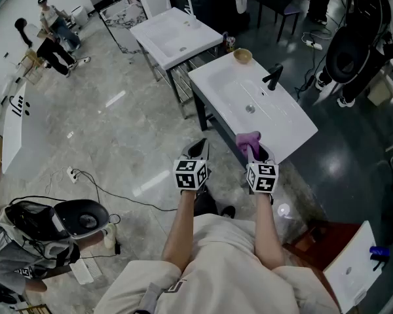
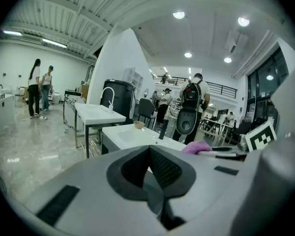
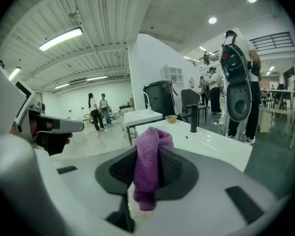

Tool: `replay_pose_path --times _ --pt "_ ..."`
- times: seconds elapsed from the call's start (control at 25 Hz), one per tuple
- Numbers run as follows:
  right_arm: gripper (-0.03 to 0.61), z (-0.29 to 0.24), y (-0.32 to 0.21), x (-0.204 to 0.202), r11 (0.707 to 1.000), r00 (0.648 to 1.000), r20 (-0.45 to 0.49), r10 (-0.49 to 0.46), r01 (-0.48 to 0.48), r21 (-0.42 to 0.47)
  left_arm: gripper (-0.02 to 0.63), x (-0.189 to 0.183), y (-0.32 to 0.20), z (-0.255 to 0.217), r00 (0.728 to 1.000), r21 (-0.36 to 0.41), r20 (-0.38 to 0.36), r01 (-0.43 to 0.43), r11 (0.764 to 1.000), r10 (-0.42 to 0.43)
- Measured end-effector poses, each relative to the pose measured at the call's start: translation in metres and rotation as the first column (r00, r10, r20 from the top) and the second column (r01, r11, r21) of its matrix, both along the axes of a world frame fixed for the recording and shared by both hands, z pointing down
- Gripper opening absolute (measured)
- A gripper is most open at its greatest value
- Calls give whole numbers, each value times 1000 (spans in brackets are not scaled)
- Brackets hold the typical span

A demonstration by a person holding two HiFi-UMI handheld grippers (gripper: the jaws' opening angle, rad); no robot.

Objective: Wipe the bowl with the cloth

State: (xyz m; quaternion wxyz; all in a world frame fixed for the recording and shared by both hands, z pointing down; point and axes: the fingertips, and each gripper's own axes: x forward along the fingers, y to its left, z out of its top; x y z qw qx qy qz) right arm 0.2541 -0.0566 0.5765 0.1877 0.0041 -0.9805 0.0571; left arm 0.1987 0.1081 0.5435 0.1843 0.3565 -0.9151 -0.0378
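A big open showroom-like hall: freestanding white washbasins (image 1: 252, 103) on a polished stone floor (image 1: 105, 129), strip lights (image 3: 61, 38) overhead.

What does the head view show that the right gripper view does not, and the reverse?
Only the head view: the person's arms and a power strip on the floor. Only the right gripper view: ceiling lamps, and the right tool shut on the purple cloth, seen close. Both: the cloth, the bowl, the black tap, the white sink.
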Motion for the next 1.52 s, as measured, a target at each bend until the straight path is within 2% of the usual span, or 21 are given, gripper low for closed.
replay_pose_path --times 0.28,0.44,0.64,0.8,1.0,1.2,1.32,1.52 --pt "87 0 0 2 1000 1000 -4 -16 16 -20 6 5 2 0 1000 0 4 7 1000 -7" --pt "87 1 3 2 999 999 -12 -29 29 -33 6 -2 15 1 999 8 -8 44 999 -44" --pt "89 6 -6 0 994 1000 -16 12 -13 -111 6 -6 24 -3 998 -16 9 60 998 -60" --pt "89 5 -4 -2 989 1000 -3 11 -12 -146 6 -26 47 -12 991 -27 34 131 991 -131" --pt "91 12 -13 -1 983 998 -7 60 -61 -175 6 -44 44 -6 996 -36 6 93 995 -93" --pt "92 15 -6 -29 982 998 -1 70 -69 -178 6 -78 46 -2 997 -35 -14 73 997 -73" --pt "92 15 1 -52 982 997 -1 76 -75 -174 6 -103 55 -2 995 -27 -6 98 995 -98" --pt "92 13 6 -90 977 992 -2 125 -124 -175 6 -150 65 -2 996 -26 -8 89 996 -89"
